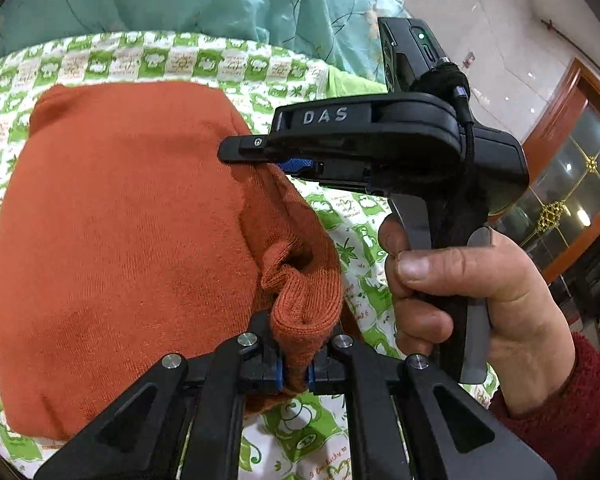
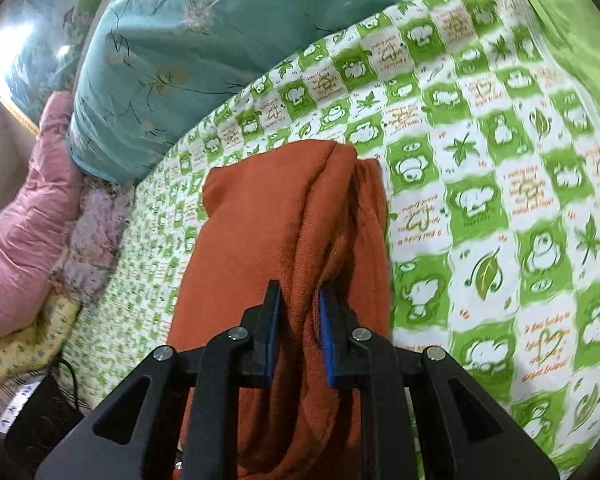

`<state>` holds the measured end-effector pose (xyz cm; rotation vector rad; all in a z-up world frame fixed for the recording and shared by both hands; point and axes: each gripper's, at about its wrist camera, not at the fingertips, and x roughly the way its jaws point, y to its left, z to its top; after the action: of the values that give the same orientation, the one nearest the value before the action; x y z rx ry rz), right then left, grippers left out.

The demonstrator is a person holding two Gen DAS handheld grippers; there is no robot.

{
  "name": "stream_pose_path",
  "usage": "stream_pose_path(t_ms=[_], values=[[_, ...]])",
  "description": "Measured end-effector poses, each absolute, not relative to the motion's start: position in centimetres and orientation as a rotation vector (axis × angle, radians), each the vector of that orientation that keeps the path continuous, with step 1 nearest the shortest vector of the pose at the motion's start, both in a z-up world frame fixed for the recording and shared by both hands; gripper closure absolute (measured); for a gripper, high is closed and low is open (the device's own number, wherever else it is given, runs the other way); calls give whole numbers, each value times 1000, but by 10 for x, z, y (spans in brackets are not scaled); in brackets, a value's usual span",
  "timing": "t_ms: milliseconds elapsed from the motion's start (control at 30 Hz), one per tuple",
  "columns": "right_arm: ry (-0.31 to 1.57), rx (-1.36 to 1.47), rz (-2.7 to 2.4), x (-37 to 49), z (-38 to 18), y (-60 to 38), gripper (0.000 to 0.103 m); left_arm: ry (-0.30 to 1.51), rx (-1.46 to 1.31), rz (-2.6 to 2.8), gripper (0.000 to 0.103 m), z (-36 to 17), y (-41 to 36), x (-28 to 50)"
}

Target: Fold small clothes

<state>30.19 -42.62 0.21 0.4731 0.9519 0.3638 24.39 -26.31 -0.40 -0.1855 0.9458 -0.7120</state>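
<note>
An orange knitted garment lies partly folded on a green-and-white patterned bedsheet. My left gripper is shut on a bunched ribbed edge of the garment at its near right side. My right gripper shows side-on in the left wrist view, held by a hand, and is shut on the garment's right edge farther back. In the right wrist view the right gripper pinches a thick fold of the orange garment between its blue pads, and the cloth hangs down past the fingers.
A teal floral quilt is heaped at the back of the bed. A pink padded jacket and a yellow cloth lie at the left. A wooden glass-door cabinet stands at the right, beyond the bed.
</note>
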Motion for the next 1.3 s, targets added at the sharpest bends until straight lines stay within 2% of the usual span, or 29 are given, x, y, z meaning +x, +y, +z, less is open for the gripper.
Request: stream_pose_path(t_ms=[133,200,333,400,433,467,500,600,933,1067,1300], values=[[970,468,339,299,-9,-428,84,966,-165,-733,95,-13,-264,235],[963,456,331,294,-9,-427,83,974,-153,-744,90,-12,-264,232],[952,421,283,284,0,-424,75,985,-156,-782,85,-7,-250,224],[940,406,267,278,5,-423,66,983,-159,-795,80,-3,-238,218],[936,404,259,273,7,-423,60,978,-157,-793,70,0,-230,213],[931,410,257,271,7,-423,49,973,-155,-783,64,3,-224,210],[925,415,258,268,7,-424,40,964,-155,-773,63,6,-215,207],[922,429,260,259,6,-424,39,949,-160,-741,57,12,-187,202],[963,475,266,245,-10,-424,39,993,-273,-558,53,-2,-104,231],[969,492,278,248,-12,-425,38,1005,-299,-509,43,-10,-90,251],[988,531,305,261,-24,-424,38,1078,-391,-504,40,-39,-89,296]])
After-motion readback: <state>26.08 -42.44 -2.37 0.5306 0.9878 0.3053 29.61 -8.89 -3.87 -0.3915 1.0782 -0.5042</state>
